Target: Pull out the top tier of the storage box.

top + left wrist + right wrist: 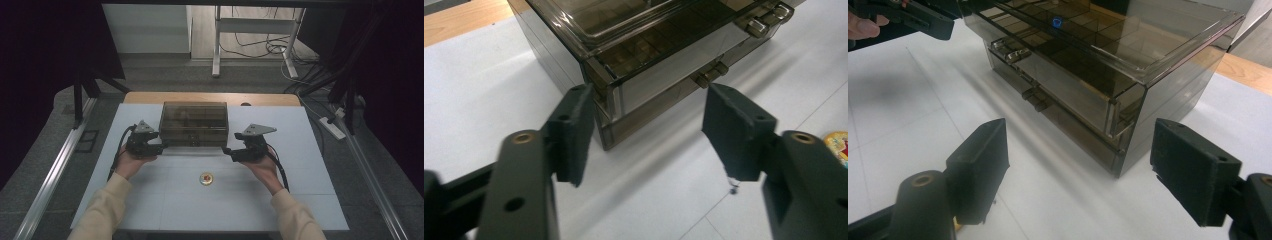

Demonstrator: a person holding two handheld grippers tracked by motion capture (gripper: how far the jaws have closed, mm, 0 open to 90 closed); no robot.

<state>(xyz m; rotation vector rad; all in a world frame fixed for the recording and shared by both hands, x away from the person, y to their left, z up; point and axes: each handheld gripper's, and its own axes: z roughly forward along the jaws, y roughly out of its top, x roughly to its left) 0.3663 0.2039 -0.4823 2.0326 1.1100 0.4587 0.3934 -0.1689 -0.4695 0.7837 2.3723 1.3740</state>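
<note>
Between my two tongs stands the drawer box [194, 123], smoky transparent plastic, glossy and smooth, its lid catching the light. Its small drawer handles [710, 75] ahead of my left tongs [651, 132] look like the same clear brown plastic. The pads of my left tongs and right tongs [1088, 170] are matt black, faintly grainy, with brass-coloured metal inserts behind them. Under both lies a white tabletop sheet [150, 190], matt and smooth; beyond the box, bare wood edge [150, 97]. Near my right tongs lies a shiny round badge [206, 178]. My sleeves [102, 212] are soft cream cloth.
</note>
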